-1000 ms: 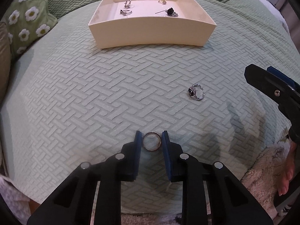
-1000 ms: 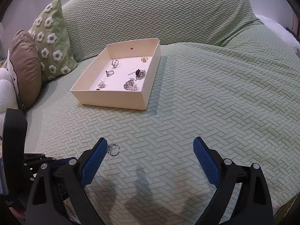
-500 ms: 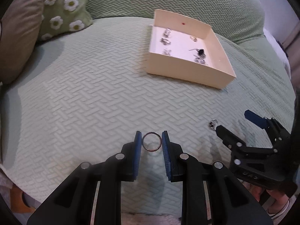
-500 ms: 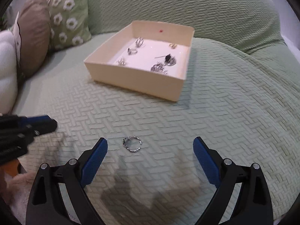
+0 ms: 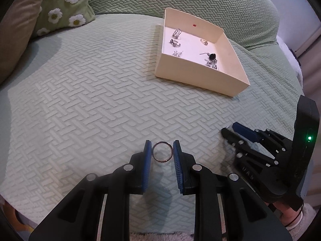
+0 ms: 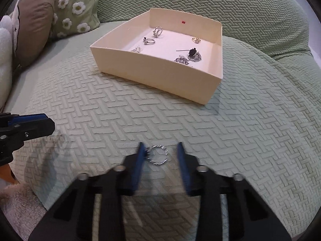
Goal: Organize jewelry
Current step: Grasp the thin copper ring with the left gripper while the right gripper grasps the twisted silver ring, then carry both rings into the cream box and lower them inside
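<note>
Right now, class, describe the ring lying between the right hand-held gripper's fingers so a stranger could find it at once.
Start at the cream box on the green bedspread, then come down towards the right hand-held gripper. The ring lies on the cover between its fingers, beside the left one. Its twisted, sparkly silver band differs from the plain smooth ring in the left hand-held gripper.

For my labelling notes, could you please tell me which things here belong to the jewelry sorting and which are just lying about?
Part of the job:
- plain ring, clamped in the left gripper
- twisted silver ring, on the cover between the right gripper fingers
- cream box holding sorted pieces

Just lying about:
- daisy pillow
- brown cushion
- green cover
</note>
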`<state>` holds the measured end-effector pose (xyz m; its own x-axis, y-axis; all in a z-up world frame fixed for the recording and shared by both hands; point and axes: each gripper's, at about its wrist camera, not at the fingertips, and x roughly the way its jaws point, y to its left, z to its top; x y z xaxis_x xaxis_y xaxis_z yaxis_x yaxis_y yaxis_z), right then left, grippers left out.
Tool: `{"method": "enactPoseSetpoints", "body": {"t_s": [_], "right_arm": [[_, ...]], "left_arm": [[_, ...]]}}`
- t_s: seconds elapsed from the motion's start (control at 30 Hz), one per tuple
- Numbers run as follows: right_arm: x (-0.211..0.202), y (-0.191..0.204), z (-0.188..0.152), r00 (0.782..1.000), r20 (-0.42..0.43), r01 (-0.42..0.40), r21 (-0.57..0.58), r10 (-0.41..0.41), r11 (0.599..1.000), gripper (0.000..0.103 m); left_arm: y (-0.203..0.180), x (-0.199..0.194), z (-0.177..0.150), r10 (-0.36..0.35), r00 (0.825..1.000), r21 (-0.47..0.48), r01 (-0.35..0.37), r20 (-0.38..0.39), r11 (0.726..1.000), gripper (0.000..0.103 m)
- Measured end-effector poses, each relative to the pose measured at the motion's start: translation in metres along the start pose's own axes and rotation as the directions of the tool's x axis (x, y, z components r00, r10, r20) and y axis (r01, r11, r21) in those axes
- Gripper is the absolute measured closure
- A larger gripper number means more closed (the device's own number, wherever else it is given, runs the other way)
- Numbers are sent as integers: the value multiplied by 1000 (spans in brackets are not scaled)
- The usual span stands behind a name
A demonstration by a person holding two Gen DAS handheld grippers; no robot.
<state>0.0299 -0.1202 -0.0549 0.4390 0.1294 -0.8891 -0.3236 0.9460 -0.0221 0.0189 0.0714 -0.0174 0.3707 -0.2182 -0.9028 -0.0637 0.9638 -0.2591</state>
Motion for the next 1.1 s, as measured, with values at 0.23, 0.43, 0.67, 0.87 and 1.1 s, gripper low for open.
{"method": "enactPoseSetpoints", "body": {"t_s": [0.23,0.43,0.67,0.87,1.1], "right_arm": [[-7,-1,-2,1000,17,-15,0,15,1000,93],[-17,-9,-1,998,38,-55,30,54,998,93],[-29,-13,-3,992,81,-99,32,96,995,93],[-42,-6,-5,984,143,-103,-21,105,994,93],[-62,-2,2,973,207,-98,-47,106,994,93]], "left_arm": [[-1,-2,0,16,1000,11,-16,6,1000,82],[-7,-5,3,26,999,20,-26,20,999,82],[-9,-2,3,41,999,32,-42,16,999,82],[-8,-4,2,40,999,25,-40,26,999,82],[-12,-9,12,30,999,34,-32,39,999,82]]}}
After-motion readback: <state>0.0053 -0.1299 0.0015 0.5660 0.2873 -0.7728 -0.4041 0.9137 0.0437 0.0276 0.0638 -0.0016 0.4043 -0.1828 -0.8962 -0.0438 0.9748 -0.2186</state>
